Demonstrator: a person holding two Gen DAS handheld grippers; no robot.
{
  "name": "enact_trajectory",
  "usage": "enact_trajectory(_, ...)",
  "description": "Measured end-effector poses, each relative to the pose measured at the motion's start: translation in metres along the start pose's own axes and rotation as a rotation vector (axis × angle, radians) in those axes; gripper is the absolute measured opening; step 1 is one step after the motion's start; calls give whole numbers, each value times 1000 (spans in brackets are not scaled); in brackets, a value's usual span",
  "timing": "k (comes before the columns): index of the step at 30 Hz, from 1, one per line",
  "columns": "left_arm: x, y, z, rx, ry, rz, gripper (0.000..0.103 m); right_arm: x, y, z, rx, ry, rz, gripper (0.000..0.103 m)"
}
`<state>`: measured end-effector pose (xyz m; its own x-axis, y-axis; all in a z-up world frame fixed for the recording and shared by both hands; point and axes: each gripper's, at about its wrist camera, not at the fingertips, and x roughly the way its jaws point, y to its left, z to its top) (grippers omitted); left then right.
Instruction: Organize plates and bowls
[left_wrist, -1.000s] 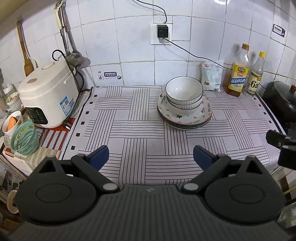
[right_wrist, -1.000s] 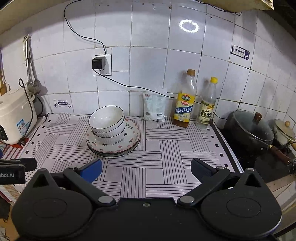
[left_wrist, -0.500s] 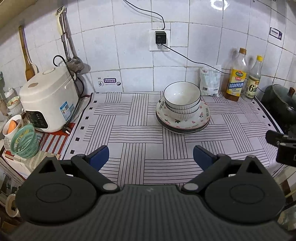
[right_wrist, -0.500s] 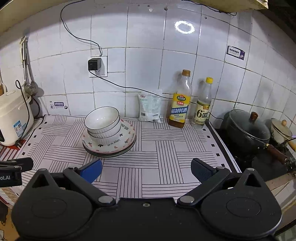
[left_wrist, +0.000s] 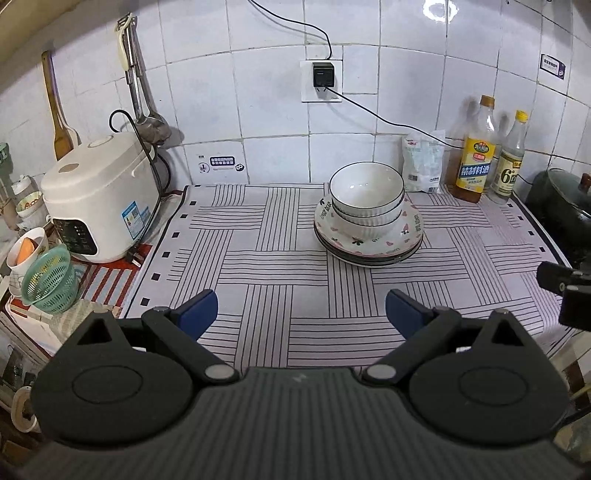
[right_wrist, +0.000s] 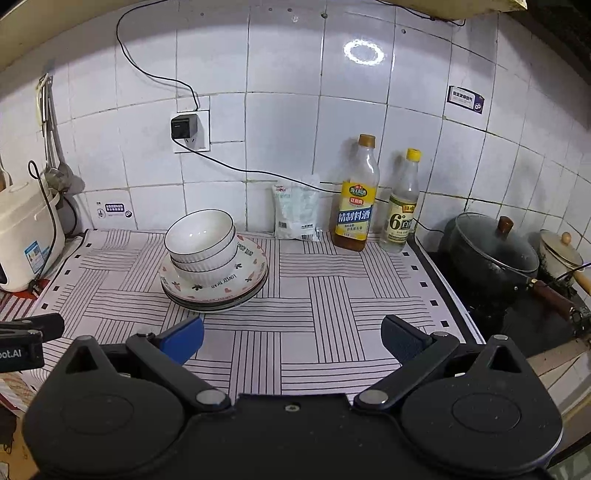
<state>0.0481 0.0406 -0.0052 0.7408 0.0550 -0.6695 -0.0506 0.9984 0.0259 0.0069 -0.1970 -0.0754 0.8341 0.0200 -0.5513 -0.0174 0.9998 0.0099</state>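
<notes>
Left gripper (left_wrist: 301, 308) and right gripper (right_wrist: 291, 339) both level above the striped mat (left_wrist: 258, 258), jaws spread wide and empty, aimed at bowls (left_wrist: 365, 195) nested on stacked plates (left_wrist: 369, 247) near the wall.

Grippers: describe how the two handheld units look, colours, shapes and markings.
Both are matte black. The left gripper has two round discs, angled linkage arms with silver pivot pins, a ribbed grey body and blue fingers. The right gripper matches, but its body is smooth black with a small screw. White lettering ending "oot.AI" marks the left unit's side.
</notes>
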Motion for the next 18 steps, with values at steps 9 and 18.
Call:
enact_trajectory(9, -4, -3, 0, -7, -12, -8, 103, 1, -2, -1, 2, 7, -1, 103)
enact_trajectory(18, -3, -1, 0, 0, -8, -1, 103, 3, -3, -2, -2, 15, -3, 103)
